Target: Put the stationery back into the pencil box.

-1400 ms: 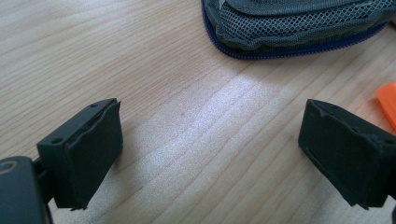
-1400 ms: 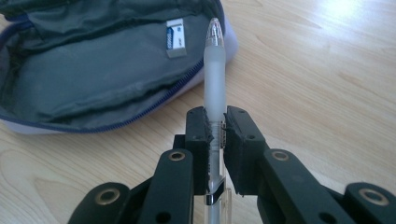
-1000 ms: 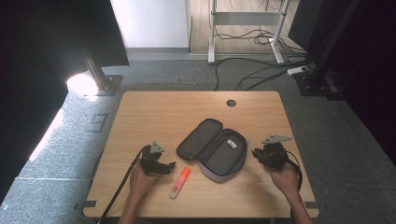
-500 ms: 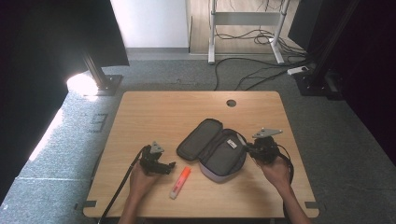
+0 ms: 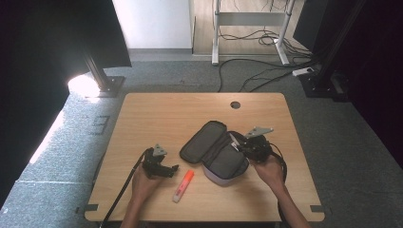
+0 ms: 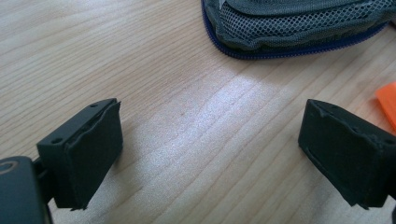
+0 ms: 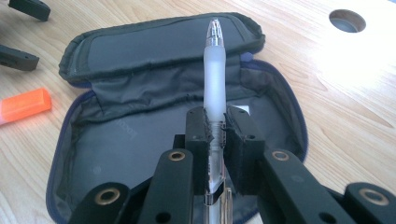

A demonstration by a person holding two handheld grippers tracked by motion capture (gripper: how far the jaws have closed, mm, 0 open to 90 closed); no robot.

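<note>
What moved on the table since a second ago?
The right tongs, shut on the clear pen, slid left from the table's right side to hang over the open pencil case. The left tongs, open, stayed put. The orange highlighter and the case kept their places.

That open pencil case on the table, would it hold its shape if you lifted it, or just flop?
Probably floppy: the pencil case looks like soft fabric, its lining creased and its open flap sagging back onto the table. Likely light too, since nothing shows inside it. It seems unlikely to roll, lying wide and flat. The right tool holds a pen over it.
</note>
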